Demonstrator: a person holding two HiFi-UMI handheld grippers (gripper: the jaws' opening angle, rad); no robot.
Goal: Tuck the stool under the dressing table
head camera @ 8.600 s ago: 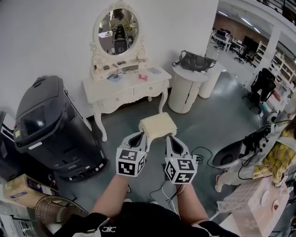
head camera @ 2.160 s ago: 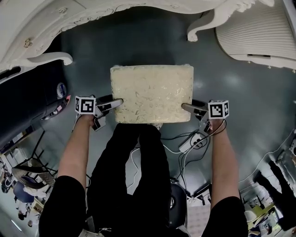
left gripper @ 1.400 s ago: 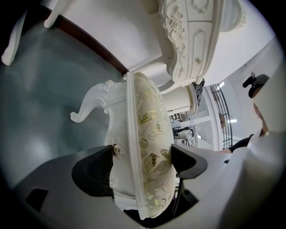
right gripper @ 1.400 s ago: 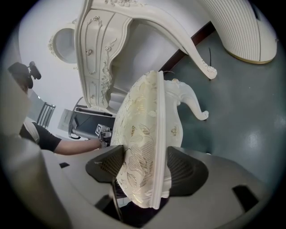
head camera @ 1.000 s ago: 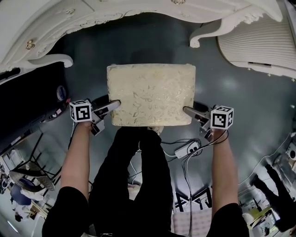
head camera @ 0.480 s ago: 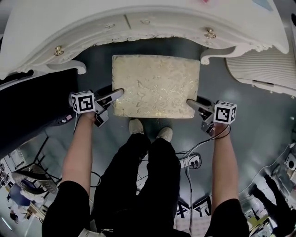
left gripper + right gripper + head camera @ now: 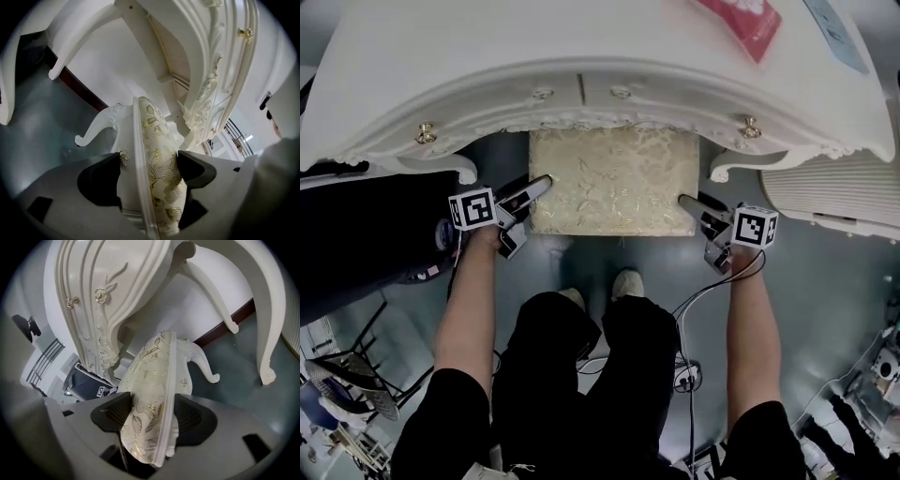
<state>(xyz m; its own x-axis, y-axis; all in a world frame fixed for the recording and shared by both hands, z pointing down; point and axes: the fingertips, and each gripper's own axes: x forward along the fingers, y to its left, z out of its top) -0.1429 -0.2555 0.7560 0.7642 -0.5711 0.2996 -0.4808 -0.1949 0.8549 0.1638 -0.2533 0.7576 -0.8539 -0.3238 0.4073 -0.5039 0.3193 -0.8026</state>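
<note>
Cream stool (image 7: pixel 614 183) with gold leaf pattern, white dressing table (image 7: pixel 534 56), dark grey floor (image 7: pixel 825 281)

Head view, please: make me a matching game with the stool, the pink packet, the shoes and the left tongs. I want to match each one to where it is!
Things
1. stool
2. pink packet
3. shoes
4. left tongs

Places
A. lying on top of the dressing table
B. clamped on the stool's left edge
C. partly under the dressing table's front edge
D. on the grey floor, on the person's side of the stool

Right pairs: 1-C, 2-A, 3-D, 4-B
</note>
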